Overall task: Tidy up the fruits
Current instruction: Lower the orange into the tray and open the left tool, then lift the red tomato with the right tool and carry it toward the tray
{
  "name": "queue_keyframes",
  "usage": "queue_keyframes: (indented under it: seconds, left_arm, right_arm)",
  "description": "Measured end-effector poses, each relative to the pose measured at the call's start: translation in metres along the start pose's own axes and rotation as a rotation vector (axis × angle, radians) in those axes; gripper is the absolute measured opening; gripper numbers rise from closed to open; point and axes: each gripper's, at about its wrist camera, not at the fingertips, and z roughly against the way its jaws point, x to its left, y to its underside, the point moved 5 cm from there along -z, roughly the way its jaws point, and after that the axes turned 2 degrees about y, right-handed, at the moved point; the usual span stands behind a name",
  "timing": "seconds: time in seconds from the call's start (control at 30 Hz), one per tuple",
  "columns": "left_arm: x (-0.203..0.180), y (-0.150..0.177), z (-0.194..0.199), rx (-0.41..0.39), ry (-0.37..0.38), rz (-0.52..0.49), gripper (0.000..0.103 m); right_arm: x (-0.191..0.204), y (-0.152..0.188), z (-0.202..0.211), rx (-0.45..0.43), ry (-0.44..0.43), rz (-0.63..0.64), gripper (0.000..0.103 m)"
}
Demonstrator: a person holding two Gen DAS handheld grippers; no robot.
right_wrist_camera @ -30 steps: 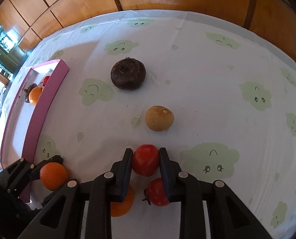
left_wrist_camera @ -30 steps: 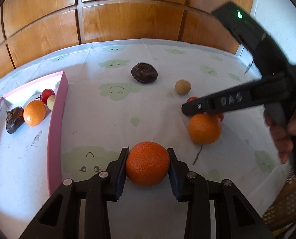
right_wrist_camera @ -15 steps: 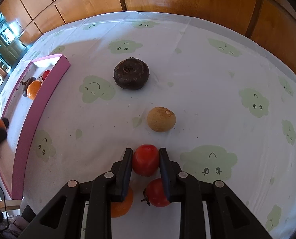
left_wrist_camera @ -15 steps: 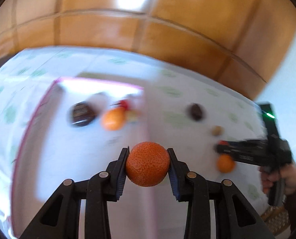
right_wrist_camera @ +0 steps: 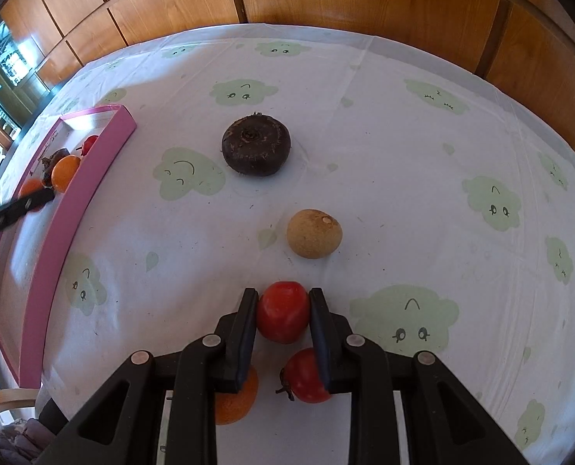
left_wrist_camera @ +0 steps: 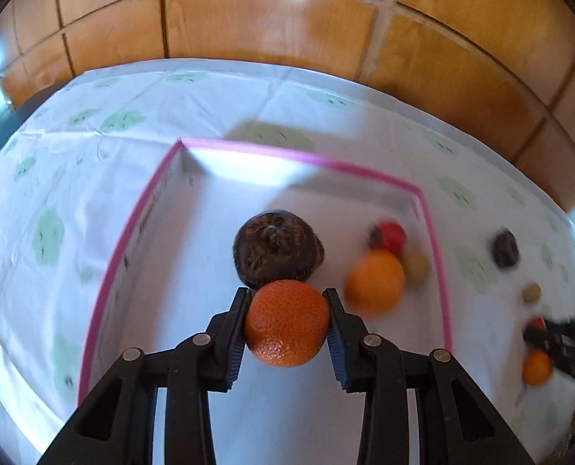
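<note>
The left tool (left_wrist_camera: 287,323) is clamped on an orange mandarin (left_wrist_camera: 286,322), its blue-edged pads pressing both sides of the fruit, and it hangs over the pink-rimmed tray (left_wrist_camera: 438,271). Just beyond the held mandarin, inside the tray, sits a dark brown fruit (left_wrist_camera: 278,252), and to its right a second orange (left_wrist_camera: 374,281), a small red fruit (left_wrist_camera: 391,233) and a pale round one (left_wrist_camera: 417,267) cluster against the tray's right wall (this part of the view is blurred). The right tool (right_wrist_camera: 283,312) is closed tight on a red tomato-like fruit (right_wrist_camera: 283,310), held over the table (right_wrist_camera: 403,178), which is covered in a white cloth printed with green cloud faces. Directly under that tool lie another red fruit with a stem (right_wrist_camera: 305,378) and an orange partly hidden by the left finger (right_wrist_camera: 235,401). Further out on the cloth are a tan round fruit (right_wrist_camera: 314,233) and, beyond it, a large dark round fruit (right_wrist_camera: 255,144), the two well apart. The pink tray stands at the table's left edge in the right wrist view, with the left tool reaching over it.
</note>
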Motion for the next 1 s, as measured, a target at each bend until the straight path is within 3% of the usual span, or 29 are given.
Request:
queue_keyframes:
  seconds: [0.13,0.23,1.0]
  left_arm:
    - [-0.002,-0.011,0.005,-0.055,-0.012,0.0,0.04]
    - [-0.003,-0.005,0.017,-0.091,-0.025,-0.003,0.051]
    - [-0.031,0.062,0.085,-0.189,-0.031,-0.042,0.055]
  right_arm:
    - [0.0,-0.001,0.0,0.001,0.003,0.005,0.027]
    - [0.0,-0.001,0.001,0.001,0.006,0.008,0.027]
    - [0.01,0.002,0.003,-0.018,0.041,0.044,0.026]
